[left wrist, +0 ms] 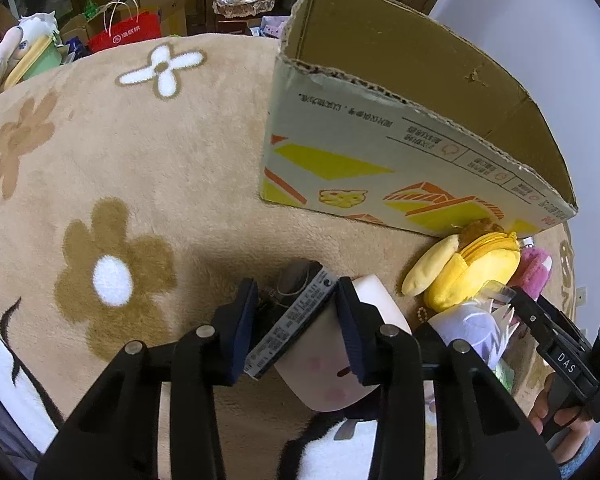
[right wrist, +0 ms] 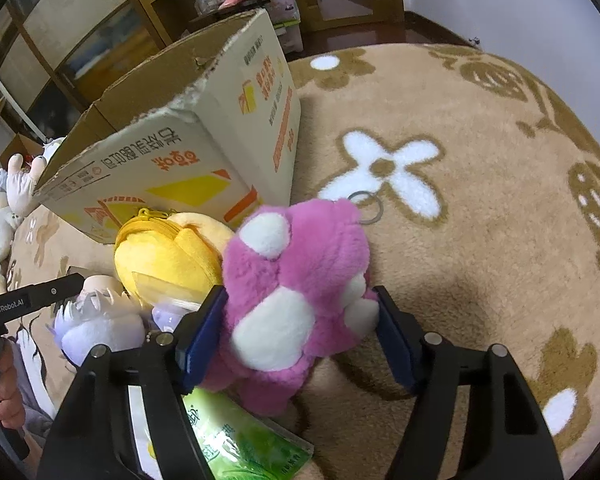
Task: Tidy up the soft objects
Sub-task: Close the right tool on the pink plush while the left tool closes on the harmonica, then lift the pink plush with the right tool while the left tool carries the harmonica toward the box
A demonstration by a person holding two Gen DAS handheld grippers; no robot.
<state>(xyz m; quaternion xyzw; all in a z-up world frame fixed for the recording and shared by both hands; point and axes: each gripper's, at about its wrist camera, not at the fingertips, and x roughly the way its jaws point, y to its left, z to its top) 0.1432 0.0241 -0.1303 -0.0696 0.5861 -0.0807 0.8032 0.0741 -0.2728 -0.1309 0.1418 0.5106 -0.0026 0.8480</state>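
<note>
My left gripper (left wrist: 296, 320) is shut on a small white plush with a pink-cheeked face (left wrist: 332, 364) and its grey label, just above the tan flower blanket. My right gripper (right wrist: 302, 336) has its jaws around a pink and white plush bear (right wrist: 296, 280); the left pad touches it, the right pad sits close beside it. A yellow plush pouch (right wrist: 168, 256) (left wrist: 472, 276) and a white-lavender plush (right wrist: 100, 328) (left wrist: 472, 328) lie beside the bear. An open cardboard box (left wrist: 400, 140) (right wrist: 172, 148) stands behind them.
A green plastic packet (right wrist: 240, 440) lies under the right gripper. A black and white plush (left wrist: 332, 448) lies below the left gripper. More plush toys (right wrist: 4, 200) and a red bag (left wrist: 128, 32) sit beyond the blanket's edge.
</note>
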